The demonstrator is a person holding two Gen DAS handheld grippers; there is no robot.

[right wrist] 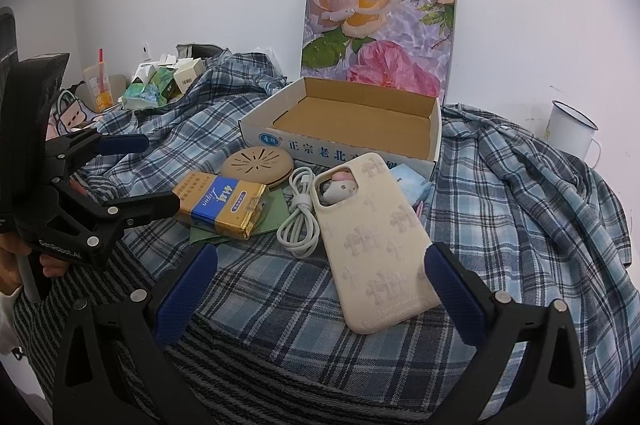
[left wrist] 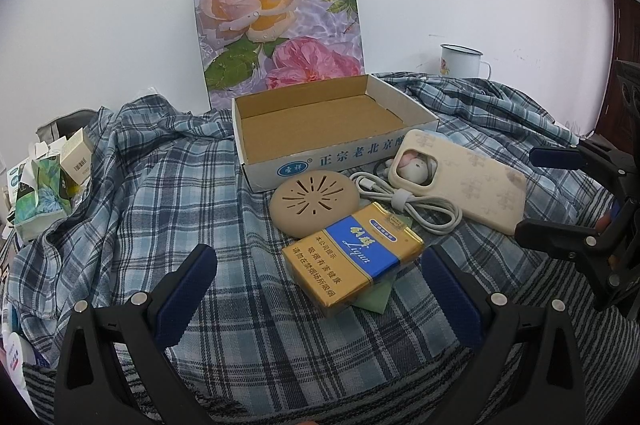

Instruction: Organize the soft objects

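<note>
With both grippers spread, I am lining my right gripper (right wrist: pixel 320 289) up on the phone case (right wrist: pixel 378 245), aiming to pinch its long edges squarely before lifting it into the box (right wrist: pixel 344 141).

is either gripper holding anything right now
No. The left gripper is open over the cigarette pack; the right gripper is open near the phone case.

A lived-in room of a home. A plaid shirt (left wrist: pixel 160 161) is spread as a cover. An enamel mug (left wrist: pixel 460 61) stands by the white wall (left wrist: pixel 100 5), with opened cartons (left wrist: pixel 48 185) cluttered alongside.
</note>
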